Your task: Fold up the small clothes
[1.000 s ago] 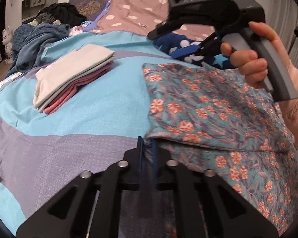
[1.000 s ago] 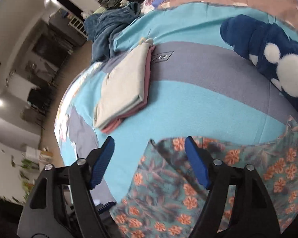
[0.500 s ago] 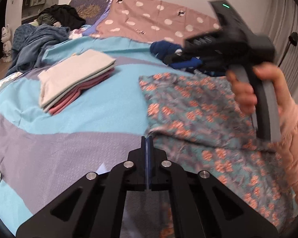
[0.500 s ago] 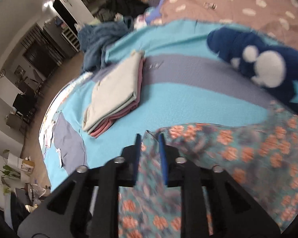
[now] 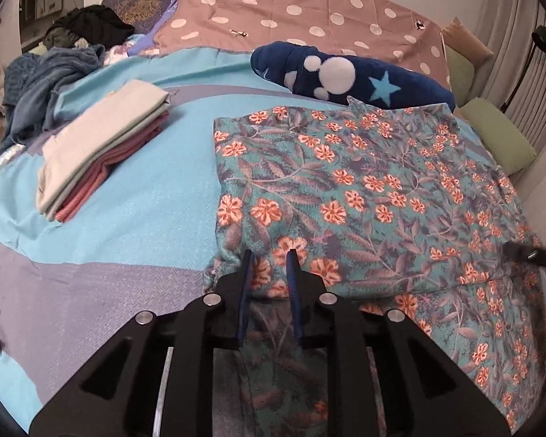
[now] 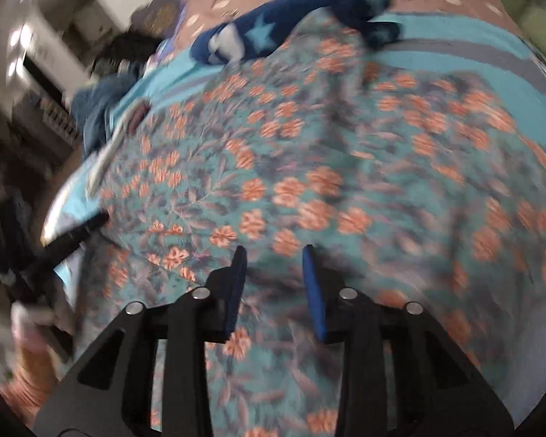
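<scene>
A teal garment with orange flowers (image 5: 349,196) lies spread on the bed, its upper layer folded over a lower one. My left gripper (image 5: 267,258) is open over the garment's near left corner, jaws apart, holding nothing. The garment fills the blurred right wrist view (image 6: 309,167). My right gripper (image 6: 273,255) is open just above the cloth, near the fold edge. Its tip shows at the right edge of the left wrist view (image 5: 527,255).
A stack of folded clothes (image 5: 102,145) lies on the blue and grey bedspread (image 5: 134,218) to the left. A navy plush pillow (image 5: 345,76) lies behind the garment. Crumpled blue clothing (image 5: 43,87) is piled at the far left. Green cushions (image 5: 498,138) sit at right.
Both grippers were shut on the garment half a second ago and have opened, letting it go. The right gripper moved from the far edge to the near right side. The folded layer now lies flat.
</scene>
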Available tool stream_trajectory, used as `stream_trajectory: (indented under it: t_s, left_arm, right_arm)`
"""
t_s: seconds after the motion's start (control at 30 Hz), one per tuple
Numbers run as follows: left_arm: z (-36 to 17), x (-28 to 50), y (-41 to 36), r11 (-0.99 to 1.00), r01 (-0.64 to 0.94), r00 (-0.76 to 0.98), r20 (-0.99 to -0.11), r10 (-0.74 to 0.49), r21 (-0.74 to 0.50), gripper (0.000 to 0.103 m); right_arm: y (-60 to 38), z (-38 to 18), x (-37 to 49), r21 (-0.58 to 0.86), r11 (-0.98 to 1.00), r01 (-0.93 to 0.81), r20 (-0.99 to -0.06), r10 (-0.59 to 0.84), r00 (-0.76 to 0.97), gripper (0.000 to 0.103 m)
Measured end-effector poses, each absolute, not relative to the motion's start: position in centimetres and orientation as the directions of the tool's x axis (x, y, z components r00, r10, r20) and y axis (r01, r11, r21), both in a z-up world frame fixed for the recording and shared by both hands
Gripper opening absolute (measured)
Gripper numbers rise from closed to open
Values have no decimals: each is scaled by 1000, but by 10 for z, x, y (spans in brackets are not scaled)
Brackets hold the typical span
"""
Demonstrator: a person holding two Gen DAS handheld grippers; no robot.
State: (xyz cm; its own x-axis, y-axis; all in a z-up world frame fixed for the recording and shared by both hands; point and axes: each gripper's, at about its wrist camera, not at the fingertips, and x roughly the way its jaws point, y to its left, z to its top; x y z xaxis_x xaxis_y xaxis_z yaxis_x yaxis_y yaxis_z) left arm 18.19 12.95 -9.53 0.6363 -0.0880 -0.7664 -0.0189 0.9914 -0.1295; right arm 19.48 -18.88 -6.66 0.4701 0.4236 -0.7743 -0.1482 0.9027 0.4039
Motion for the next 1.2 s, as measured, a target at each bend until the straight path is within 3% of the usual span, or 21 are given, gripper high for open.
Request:
stream_trajectory:
  t_s: [0.13,0.3,0.37,0.6,0.63,0.67,0.77,1.03,1.07,1.13,1.2]
  left_arm:
    - [-81,171,111,991,17,639,-761,-115,-135,21]
    - [-70,168,75,990,78,635,-760,-140,-117,23]
    - [-70,169,56,988,106,628,-763,-154,-112,27]
    - [-72,174,-8,974,200,594,-778,-205,-104,32]
    - [-71,175,-14,972,211,594,-777,-210,-102,37]
    - [-71,175,-20,970,222,595,-775,-213,-96,44]
    - [-68,176,-34,967,244,608,-765,-211,-73,52]
    - [-88,200,-40,969,212,567,-791,-229,-128,53]
    - [-92,202,-40,969,210,560,-796,-230,-132,54]
    - [-97,203,-40,965,223,564,-790,-242,-136,64]
    - [-99,201,-44,962,245,569,-785,-244,-121,68]
  right_arm:
    - [-263,-40,167,400,915,-46,-699,337,631,55]
    - [-364,-55,144,434,865,253,-727,171,665,58]
    - [-401,-67,133,462,817,343,-738,140,661,66]
    - [-489,-113,112,574,625,529,-747,136,651,70]
    - [-506,-120,109,603,568,561,-737,126,664,70]
    - [-516,-125,106,625,527,577,-727,122,676,70]
    - [-547,-141,102,691,385,612,-688,91,720,76]
    - [-596,-165,125,725,308,617,-650,8,760,79]
    - [-598,-165,128,716,317,622,-654,-4,756,74]
    - [-599,-167,132,685,343,643,-674,-37,737,48]
    - [-602,-173,132,681,332,652,-683,-34,730,7]
